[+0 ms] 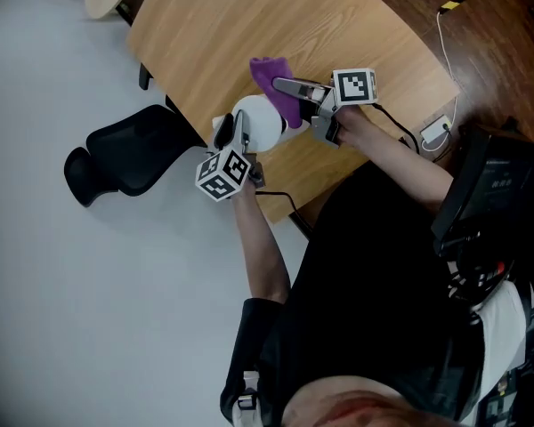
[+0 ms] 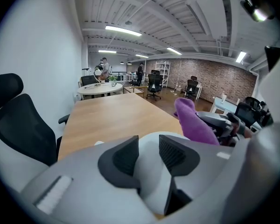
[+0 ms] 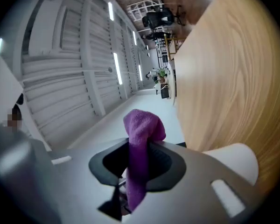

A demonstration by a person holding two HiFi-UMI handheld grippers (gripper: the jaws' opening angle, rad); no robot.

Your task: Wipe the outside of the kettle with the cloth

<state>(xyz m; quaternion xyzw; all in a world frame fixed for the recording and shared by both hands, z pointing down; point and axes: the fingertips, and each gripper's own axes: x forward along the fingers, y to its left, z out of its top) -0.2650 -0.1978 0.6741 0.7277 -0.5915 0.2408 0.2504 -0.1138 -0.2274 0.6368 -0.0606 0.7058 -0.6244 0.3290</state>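
From above, the smooth, rounded white kettle [image 1: 265, 123] sits mid-frame near the curved edge of the pale wood-grain bench [image 1: 249, 25]. The fuzzy purple cloth [image 1: 274, 76] drapes against its upper right side.

Along my left gripper [image 2: 148, 150], the ribbed dark pads are clamped on a glossy white curve of the kettle, low in the frame.

Along my right gripper [image 3: 139, 160], the jaws pinch the cloth into a soft upright fold at centre, with the kettle's white bulge at lower right.

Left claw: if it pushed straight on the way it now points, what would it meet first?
The white kettle: it already fills the gap inside the left claw, seemingly gripped, so nothing comes before it.
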